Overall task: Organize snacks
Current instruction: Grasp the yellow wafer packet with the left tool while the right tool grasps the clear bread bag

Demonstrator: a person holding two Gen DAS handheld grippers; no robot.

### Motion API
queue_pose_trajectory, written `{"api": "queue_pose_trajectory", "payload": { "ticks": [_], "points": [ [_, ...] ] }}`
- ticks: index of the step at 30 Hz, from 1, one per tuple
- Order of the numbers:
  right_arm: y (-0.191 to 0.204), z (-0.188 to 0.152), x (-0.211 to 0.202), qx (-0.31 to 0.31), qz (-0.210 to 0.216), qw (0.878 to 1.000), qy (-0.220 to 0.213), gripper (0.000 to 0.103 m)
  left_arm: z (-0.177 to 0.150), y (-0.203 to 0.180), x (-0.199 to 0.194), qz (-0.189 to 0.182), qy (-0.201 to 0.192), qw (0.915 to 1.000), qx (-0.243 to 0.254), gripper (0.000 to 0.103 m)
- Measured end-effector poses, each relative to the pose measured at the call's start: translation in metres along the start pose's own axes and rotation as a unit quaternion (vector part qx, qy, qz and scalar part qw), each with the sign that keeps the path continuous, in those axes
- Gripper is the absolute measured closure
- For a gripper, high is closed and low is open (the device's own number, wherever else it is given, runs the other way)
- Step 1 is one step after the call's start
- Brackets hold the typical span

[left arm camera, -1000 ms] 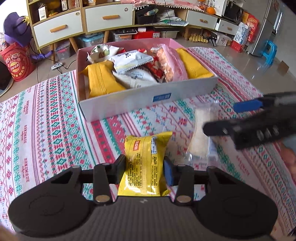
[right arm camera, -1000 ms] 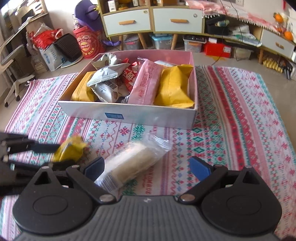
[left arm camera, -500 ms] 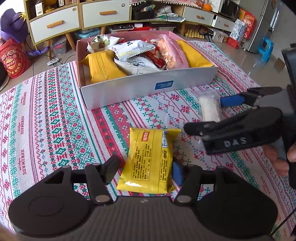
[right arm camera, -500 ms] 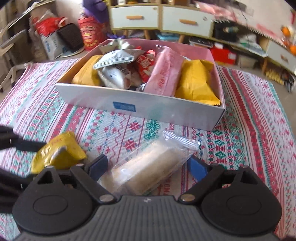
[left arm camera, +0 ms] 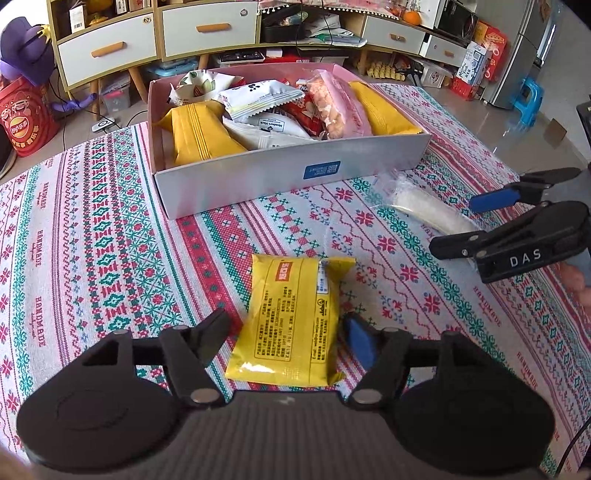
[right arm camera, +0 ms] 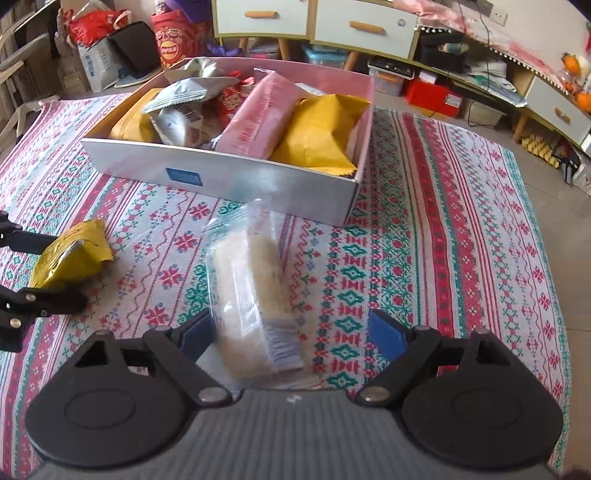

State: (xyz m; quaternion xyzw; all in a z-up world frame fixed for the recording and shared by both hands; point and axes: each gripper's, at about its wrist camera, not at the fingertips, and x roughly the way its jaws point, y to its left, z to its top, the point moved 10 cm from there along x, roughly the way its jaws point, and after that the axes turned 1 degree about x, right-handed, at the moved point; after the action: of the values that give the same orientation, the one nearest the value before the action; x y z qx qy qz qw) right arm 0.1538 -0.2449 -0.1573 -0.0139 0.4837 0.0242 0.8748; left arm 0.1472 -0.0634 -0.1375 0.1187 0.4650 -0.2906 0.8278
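Observation:
A yellow snack packet (left arm camera: 291,325) lies flat on the patterned cloth between the fingers of my open left gripper (left arm camera: 288,332); the fingers stand apart from its sides. It also shows in the right wrist view (right arm camera: 70,254). A clear wrapped rice-cracker pack (right arm camera: 251,295) lies on the cloth between the fingers of my open right gripper (right arm camera: 291,332), near the left finger. It also shows in the left wrist view (left arm camera: 424,210), with the right gripper (left arm camera: 480,225) around it. A white and pink box (left arm camera: 295,177) behind holds several snack packets.
The patterned tablecloth (left arm camera: 92,240) covers the table. The box (right arm camera: 221,173) stands just beyond both packs. Beyond the table are drawer cabinets (left arm camera: 207,29), a red bag (left arm camera: 22,118) and floor clutter. The table's right edge (right arm camera: 554,258) runs close by.
The left gripper opened and let the yellow packet down on the cloth, then drew back a little. The right gripper moved forward and turned so the clear pack lies lengthwise between its fingers.

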Motion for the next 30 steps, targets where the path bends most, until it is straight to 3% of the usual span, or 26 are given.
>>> {"api": "queue_pose_trajectory", "payload": {
  "ticks": [9, 13, 17, 30],
  "points": [
    [0.026, 0.006, 0.001, -0.025, 0.030, 0.999, -0.016, 0.027, 0.003, -0.001, 0.002, 0.000, -0.013, 0.9999, -0.004, 0.031],
    [0.027, 0.008, -0.001, -0.028, 0.042, 0.999, -0.021, 0.043, 0.005, -0.005, 0.001, -0.008, -0.019, 0.9998, -0.006, 0.044],
    [0.027, 0.009, -0.004, -0.028, 0.047, 0.998, -0.025, 0.064, 0.006, -0.009, 0.001, -0.005, -0.024, 0.9997, -0.007, 0.047],
    [0.029, 0.016, -0.016, -0.014, 0.069, 0.997, -0.030, 0.084, 0.012, -0.014, -0.005, -0.006, -0.029, 0.9995, -0.013, 0.053]
  ]
}}
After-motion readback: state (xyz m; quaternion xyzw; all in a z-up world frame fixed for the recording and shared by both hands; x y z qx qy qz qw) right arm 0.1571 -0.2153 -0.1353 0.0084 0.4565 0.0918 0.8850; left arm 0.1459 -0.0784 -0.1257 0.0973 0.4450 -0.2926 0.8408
